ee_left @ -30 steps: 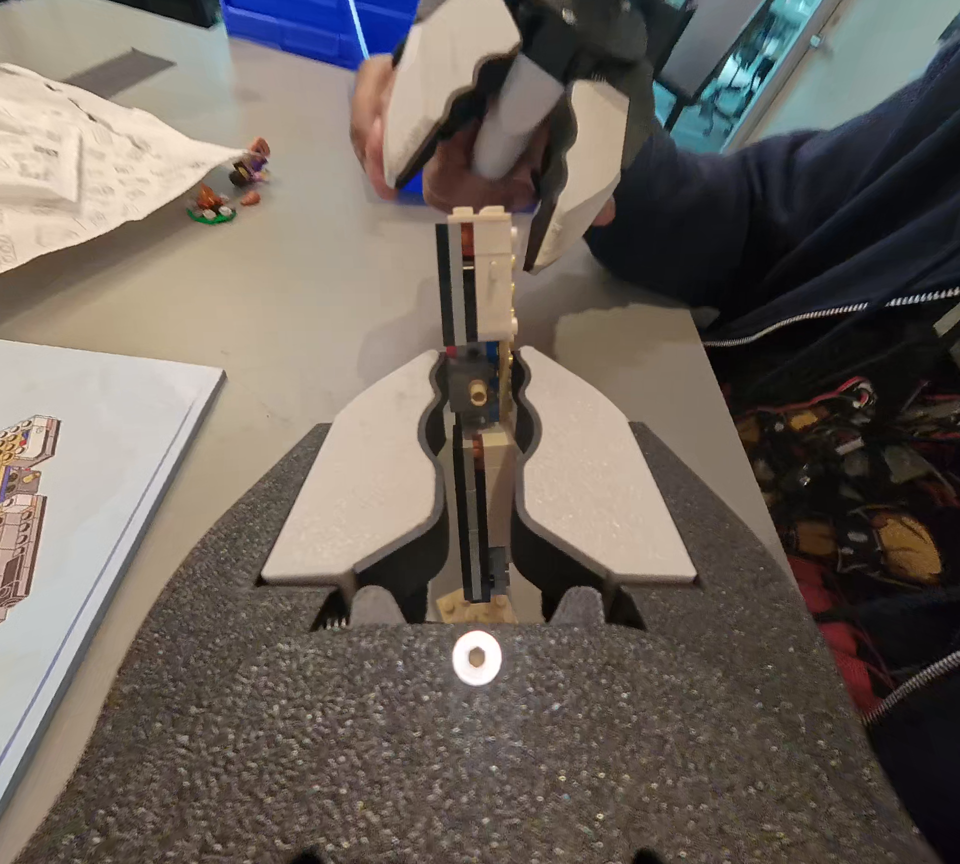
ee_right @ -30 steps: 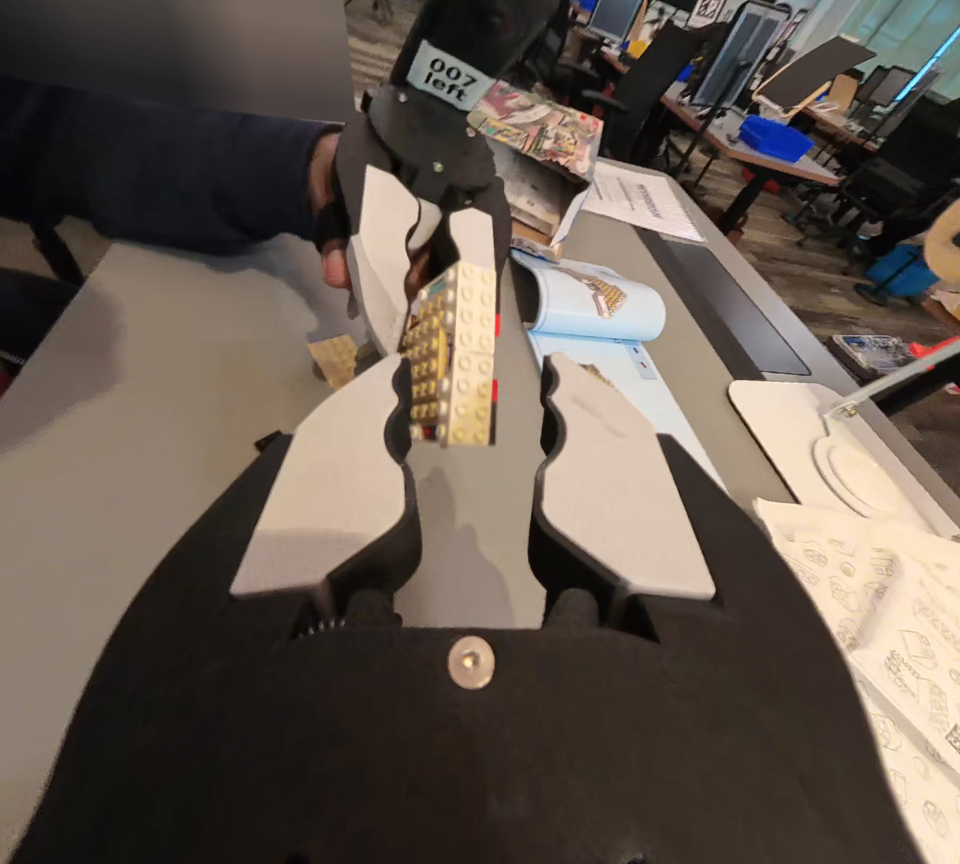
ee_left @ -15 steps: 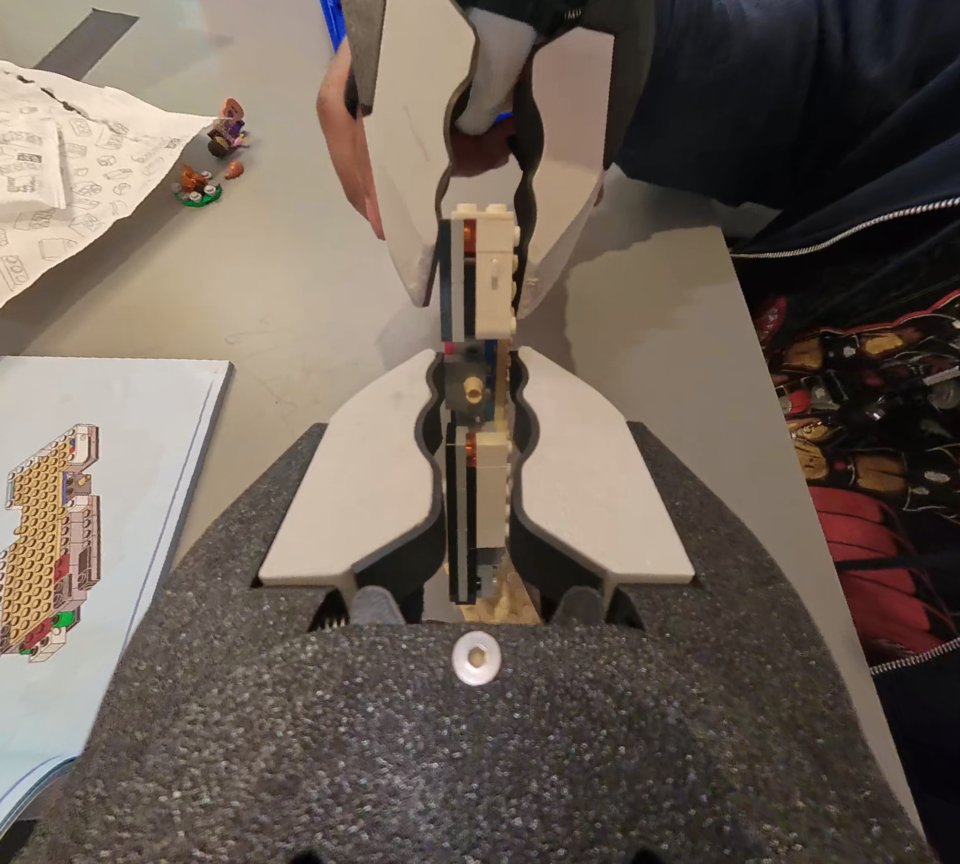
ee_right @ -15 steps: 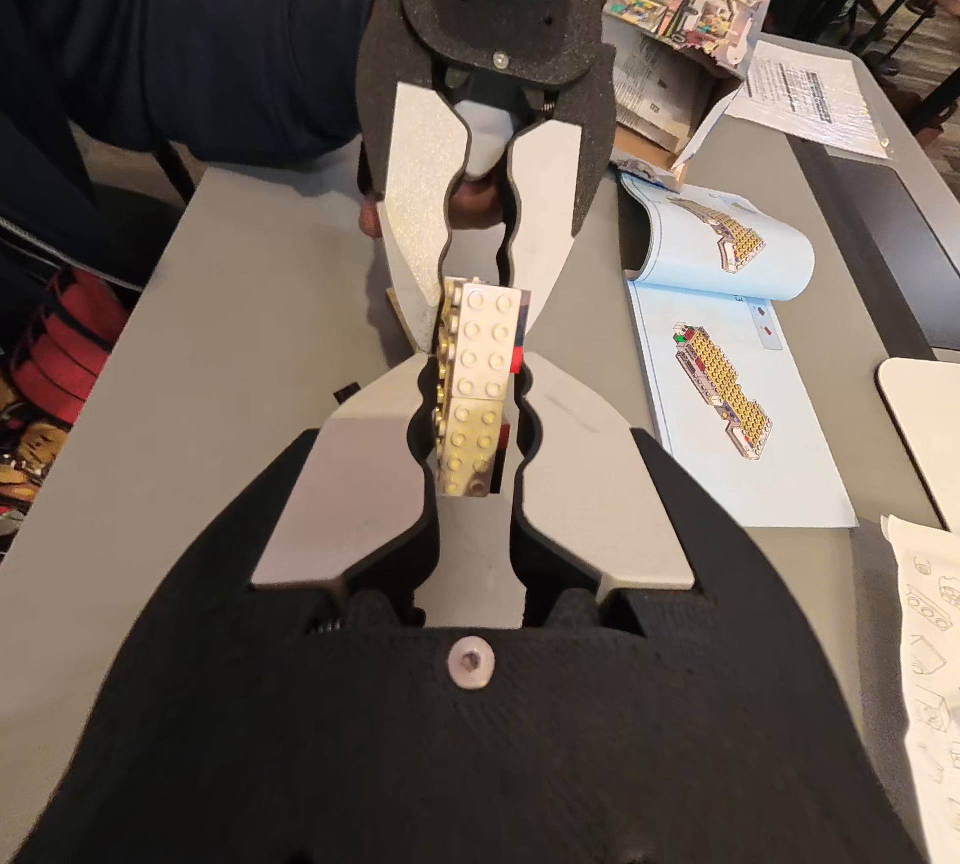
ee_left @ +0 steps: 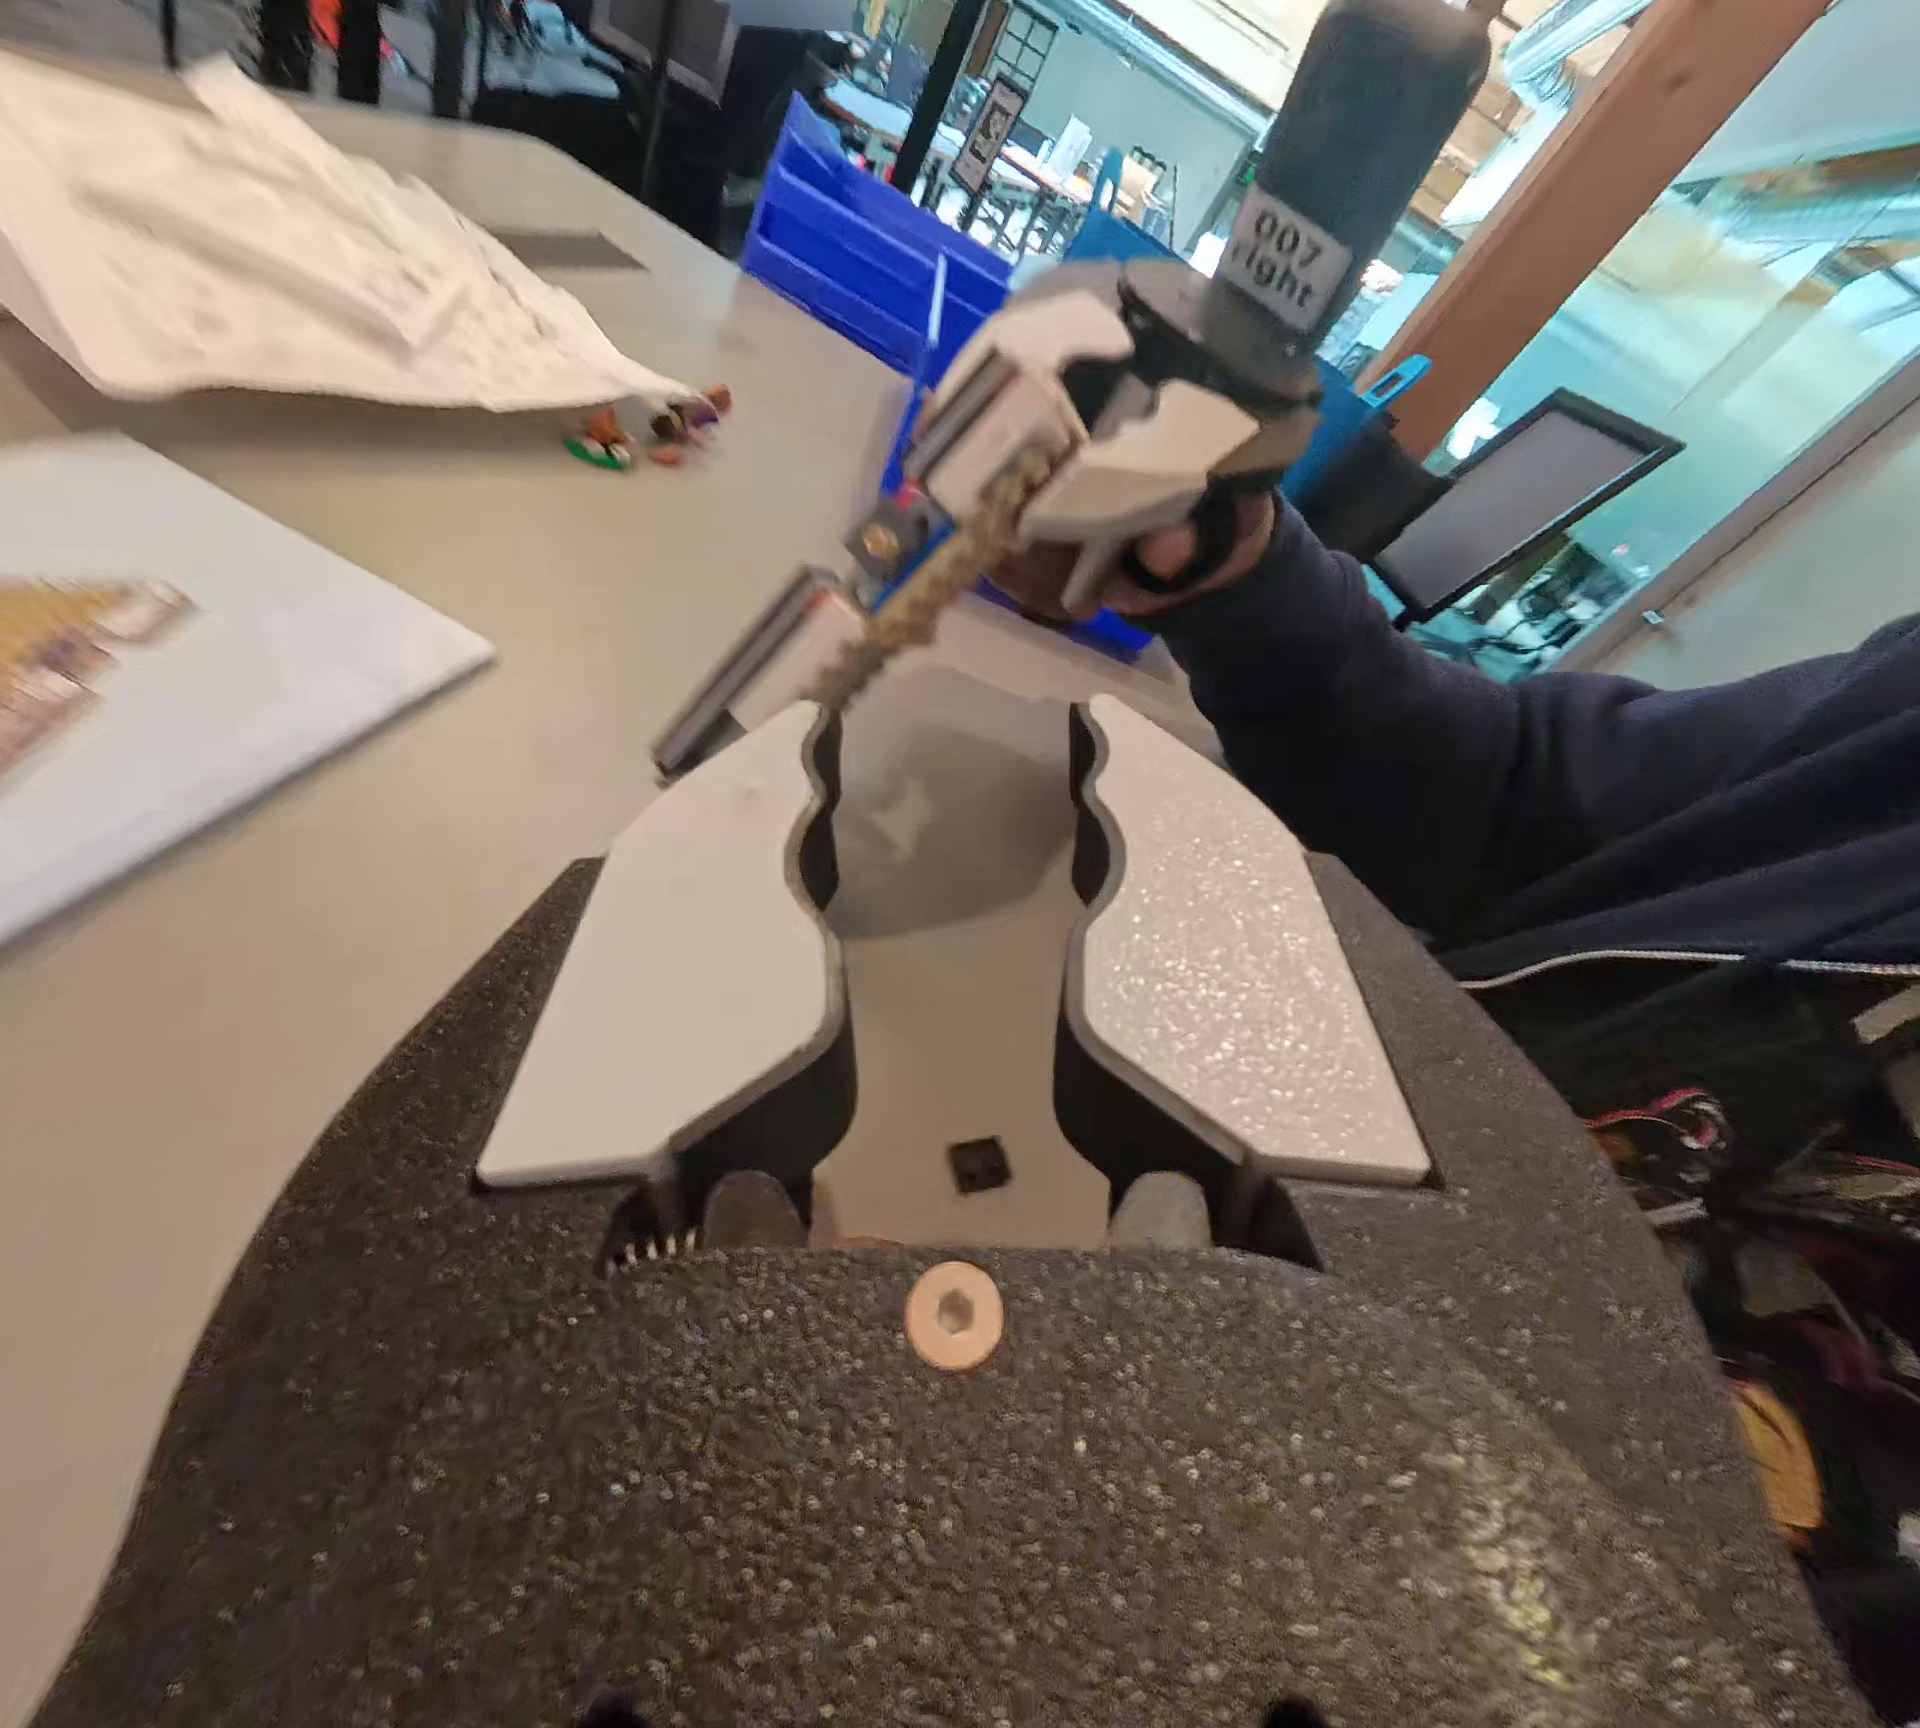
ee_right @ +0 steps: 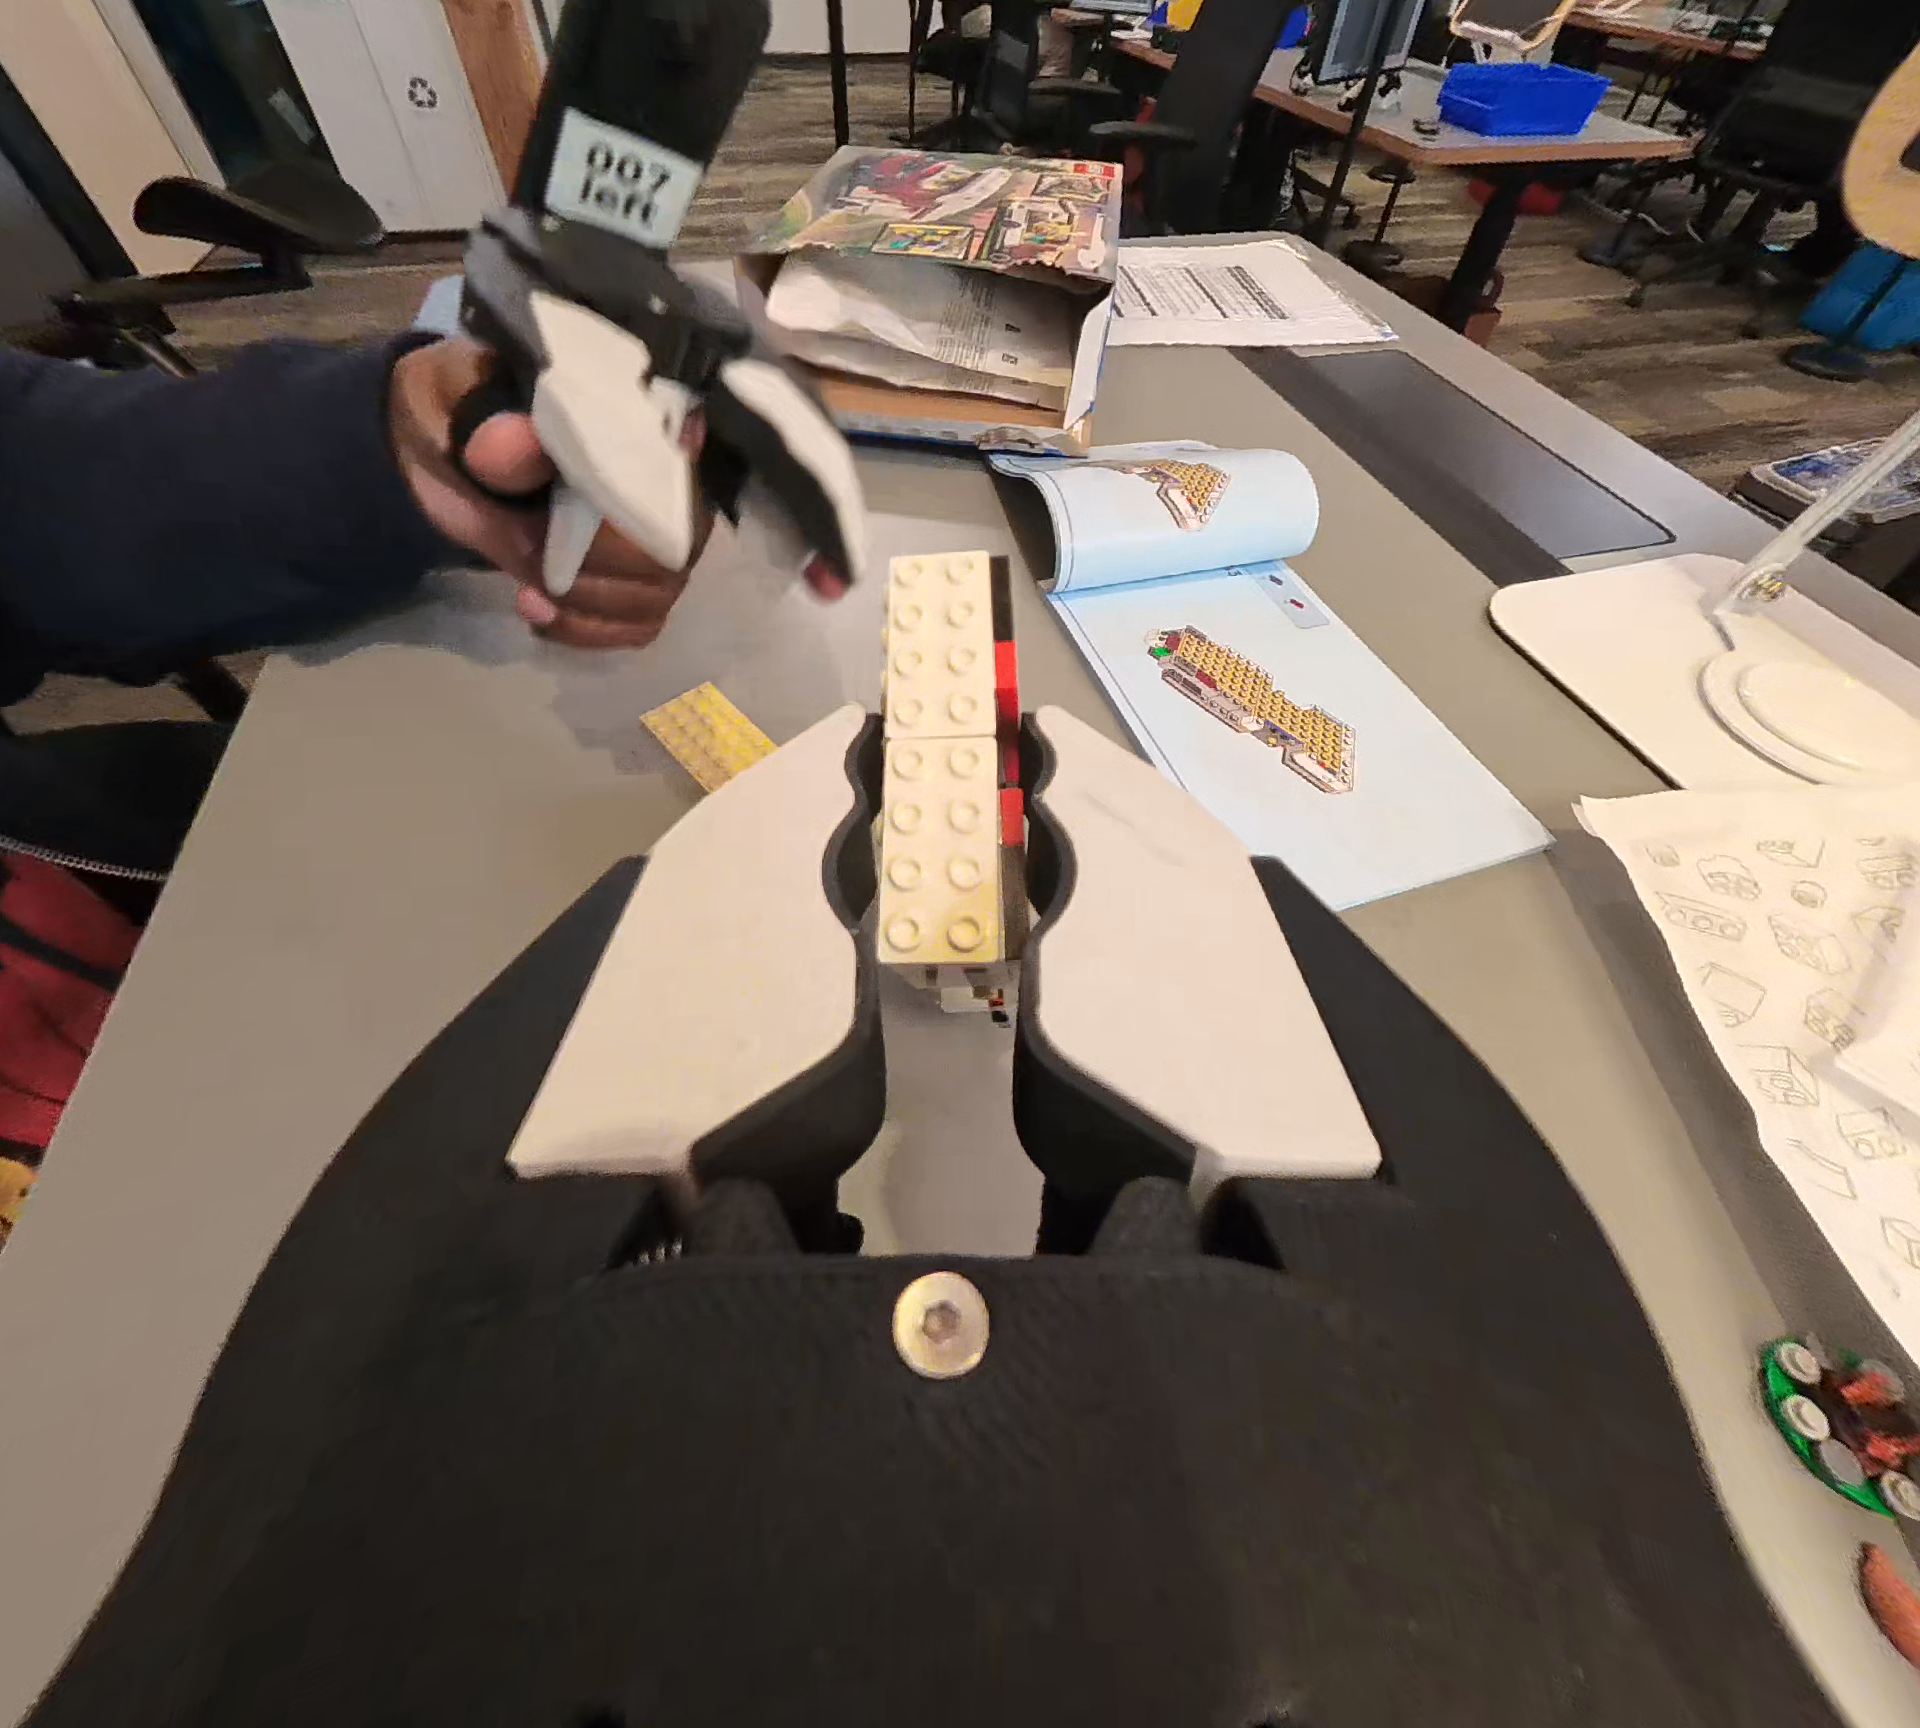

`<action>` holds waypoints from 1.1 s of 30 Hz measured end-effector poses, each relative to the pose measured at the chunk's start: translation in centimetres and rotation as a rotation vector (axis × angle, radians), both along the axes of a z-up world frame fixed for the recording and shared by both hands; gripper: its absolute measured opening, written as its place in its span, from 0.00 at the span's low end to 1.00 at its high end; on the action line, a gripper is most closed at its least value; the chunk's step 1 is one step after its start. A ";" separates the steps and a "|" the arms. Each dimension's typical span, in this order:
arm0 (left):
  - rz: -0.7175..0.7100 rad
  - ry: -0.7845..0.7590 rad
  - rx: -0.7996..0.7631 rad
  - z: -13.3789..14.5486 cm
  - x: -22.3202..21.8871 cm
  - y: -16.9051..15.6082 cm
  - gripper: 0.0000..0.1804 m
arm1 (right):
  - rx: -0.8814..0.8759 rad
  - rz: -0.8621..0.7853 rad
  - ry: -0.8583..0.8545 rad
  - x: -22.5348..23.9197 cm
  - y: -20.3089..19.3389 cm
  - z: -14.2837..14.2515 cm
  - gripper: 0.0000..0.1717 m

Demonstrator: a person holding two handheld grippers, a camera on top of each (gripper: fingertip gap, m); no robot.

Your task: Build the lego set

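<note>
My right gripper is shut on a cream-white brick model with black and red edge layers. Both pads press its sides, and it sticks out forward above the grey table. My left gripper is open and empty, with only table between its fingers. In the left wrist view the right gripper holds the model tilted, just ahead of my left fingertip. In the right wrist view the left gripper hovers up and to the left of the model, apart from it.
A yellow plate lies on the table left of the model. An open instruction booklet, a torn box, a printed paper sheet and a white base are on the right. Small figure pieces and blue bins are behind. Some 7 cm of space lies between my two pairs of fingers.
Both grippers were gripping the model half a second ago. The left gripper opened, let go and drew back. The right gripper, closed on the far end, now holds the model alone.
</note>
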State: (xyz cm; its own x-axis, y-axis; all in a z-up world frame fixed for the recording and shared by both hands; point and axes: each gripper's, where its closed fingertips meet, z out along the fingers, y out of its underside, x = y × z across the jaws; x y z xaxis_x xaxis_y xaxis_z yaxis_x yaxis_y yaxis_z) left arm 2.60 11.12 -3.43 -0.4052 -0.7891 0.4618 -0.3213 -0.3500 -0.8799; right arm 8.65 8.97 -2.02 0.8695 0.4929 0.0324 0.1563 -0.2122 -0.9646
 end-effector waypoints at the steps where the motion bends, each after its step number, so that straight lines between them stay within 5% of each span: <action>1: -0.011 0.023 -0.028 -0.7 -0.1 -1.0 0.23 | 0.004 -0.004 -0.005 0.1 0.0 0.3 0.14; 8: -0.028 0.038 -0.430 -0.6 1.9 -6.8 0.24 | 0.087 -0.033 -0.009 -1.0 1.4 4.5 0.14; 13: 0.129 -0.259 -0.909 3.0 3.8 -3.8 0.28 | 0.256 -0.077 0.264 -1.9 1.6 9.6 0.14; 16: 0.188 -0.443 -1.068 4.4 3.6 -2.1 0.31 | 0.357 -0.079 0.524 -2.1 1.0 11.5 0.14; 22: 0.181 -0.658 -1.017 7.7 2.2 -2.6 0.33 | 0.457 -0.066 0.755 -2.7 0.2 11.1 0.14; 26: 0.227 -0.679 -0.991 7.6 2.0 -1.7 0.19 | 0.445 -0.061 0.737 -3.5 0.2 9.8 0.14; 33: 0.239 -0.612 -0.891 6.4 1.7 -0.6 0.15 | 0.369 -0.030 0.734 -3.4 0.3 7.3 0.18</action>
State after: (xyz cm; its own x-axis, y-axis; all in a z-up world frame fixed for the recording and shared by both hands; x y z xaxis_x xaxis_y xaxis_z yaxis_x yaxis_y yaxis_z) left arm 4.33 10.52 2.96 -0.6405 -0.3622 0.6771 0.2428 -0.9321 -0.2689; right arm 5.24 9.27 5.31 0.7450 0.5378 -0.3947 -0.5427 0.1446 -0.8274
